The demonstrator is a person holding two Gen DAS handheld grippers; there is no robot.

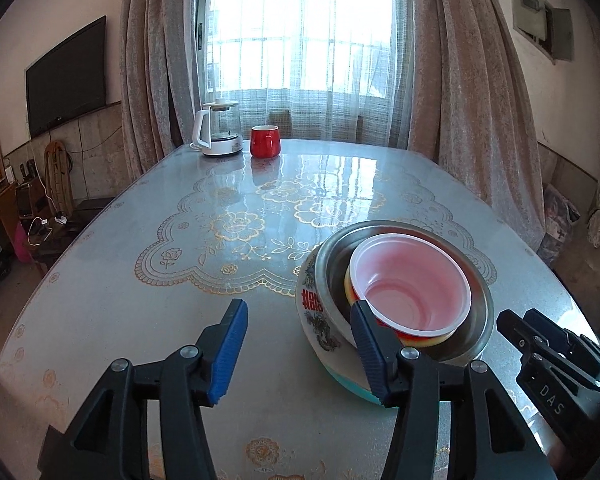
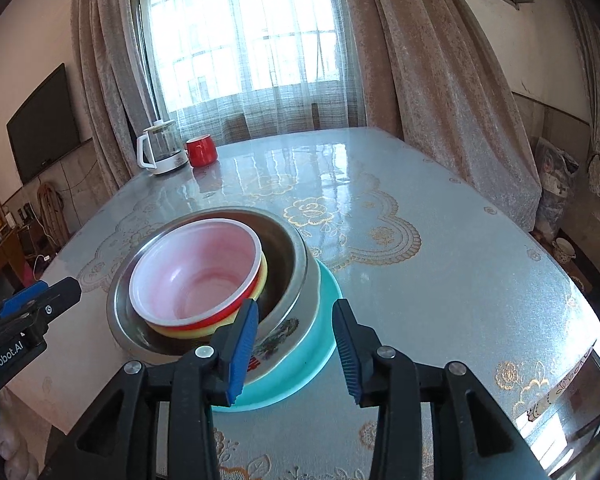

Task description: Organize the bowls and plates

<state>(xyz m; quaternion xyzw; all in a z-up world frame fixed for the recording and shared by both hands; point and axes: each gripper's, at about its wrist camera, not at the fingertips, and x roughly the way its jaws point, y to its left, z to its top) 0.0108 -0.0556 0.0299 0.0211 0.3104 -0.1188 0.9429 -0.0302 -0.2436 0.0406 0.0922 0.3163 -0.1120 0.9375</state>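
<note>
A stack of dishes stands on the table: a teal plate (image 2: 320, 340) at the bottom, a white patterned ceramic bowl (image 1: 314, 312) on it, a steel bowl (image 1: 476, 320) inside that, then a yellow bowl (image 2: 260, 280) and a red bowl with a white-pink inside (image 1: 412, 284) on top. My left gripper (image 1: 300, 344) is open and empty, just left of the stack. My right gripper (image 2: 296, 344) is open and empty, its jaws either side of the stack's near right rim, touching nothing that I can see. Each gripper shows at the edge of the other's view.
A white kettle (image 1: 218, 130) and a red mug (image 1: 265, 141) stand at the table's far end near the curtained window. The table (image 1: 140, 280) has a glossy flowered cover. A TV (image 1: 66, 76) hangs on the left wall.
</note>
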